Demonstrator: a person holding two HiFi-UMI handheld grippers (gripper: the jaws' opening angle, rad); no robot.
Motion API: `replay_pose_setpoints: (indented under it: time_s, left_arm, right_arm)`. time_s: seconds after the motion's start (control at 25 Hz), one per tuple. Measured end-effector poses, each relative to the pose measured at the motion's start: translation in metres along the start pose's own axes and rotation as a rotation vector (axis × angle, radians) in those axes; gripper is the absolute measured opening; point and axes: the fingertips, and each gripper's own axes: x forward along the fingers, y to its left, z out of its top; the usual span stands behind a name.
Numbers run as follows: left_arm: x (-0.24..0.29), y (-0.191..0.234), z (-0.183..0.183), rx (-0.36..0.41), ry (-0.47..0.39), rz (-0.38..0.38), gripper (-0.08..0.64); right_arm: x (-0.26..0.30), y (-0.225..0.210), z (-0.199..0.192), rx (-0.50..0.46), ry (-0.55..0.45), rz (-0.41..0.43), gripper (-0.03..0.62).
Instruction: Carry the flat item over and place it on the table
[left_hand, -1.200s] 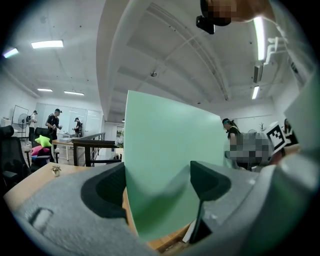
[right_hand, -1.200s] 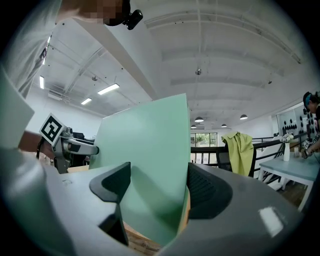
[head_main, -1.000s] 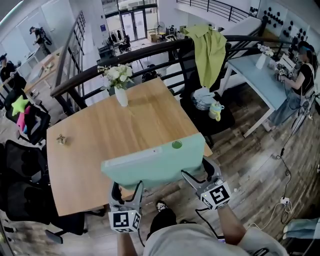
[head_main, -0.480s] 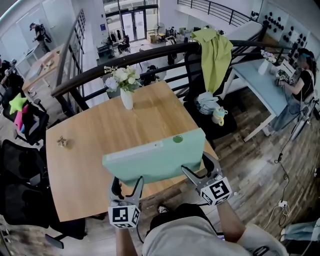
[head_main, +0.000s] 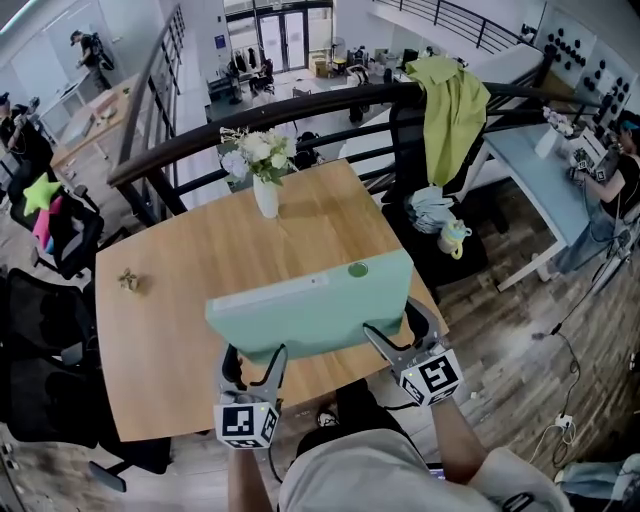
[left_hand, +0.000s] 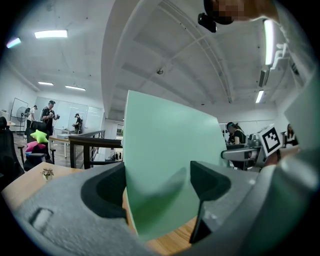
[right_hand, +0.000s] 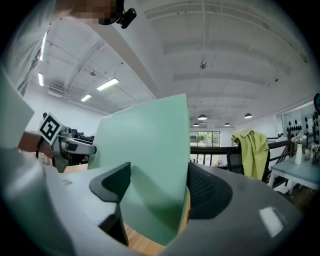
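A flat mint-green board (head_main: 315, 305) with a green round sticker and a white label hangs above the near edge of the wooden table (head_main: 180, 270). My left gripper (head_main: 252, 362) is shut on its near left edge and my right gripper (head_main: 392, 337) is shut on its near right edge. In the left gripper view the green board (left_hand: 165, 165) stands between the jaws of the left gripper (left_hand: 157, 192). The right gripper view shows the board (right_hand: 150, 160) pinched in the right gripper (right_hand: 155, 195).
A white vase of flowers (head_main: 262, 170) stands at the table's far side and a small trinket (head_main: 128, 281) lies near its left edge. Black chairs (head_main: 45, 330) stand left. A chair with a yellow-green cloth (head_main: 455, 100) is at the right, past a dark railing (head_main: 300, 115).
Both grippers and the board have moved forward, further over the table's near edge. The grip on the board is unchanged.
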Motion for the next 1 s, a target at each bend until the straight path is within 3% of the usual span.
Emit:
replay_pose_setpoints:
  time_s: [0.64,1.0]
  left_arm:
    - [0.101,0.036,-0.011,-0.034,0.075,0.088,0.410]
    - [0.154,0.046,-0.033,-0.066,0.129,0.093,0.410]
  right_arm:
    - [0.107,-0.068,-0.030,0.049,0.045,0.100,0.364]
    - [0.146,-0.103,-0.062,0.090,0.099,0.114,0.364]
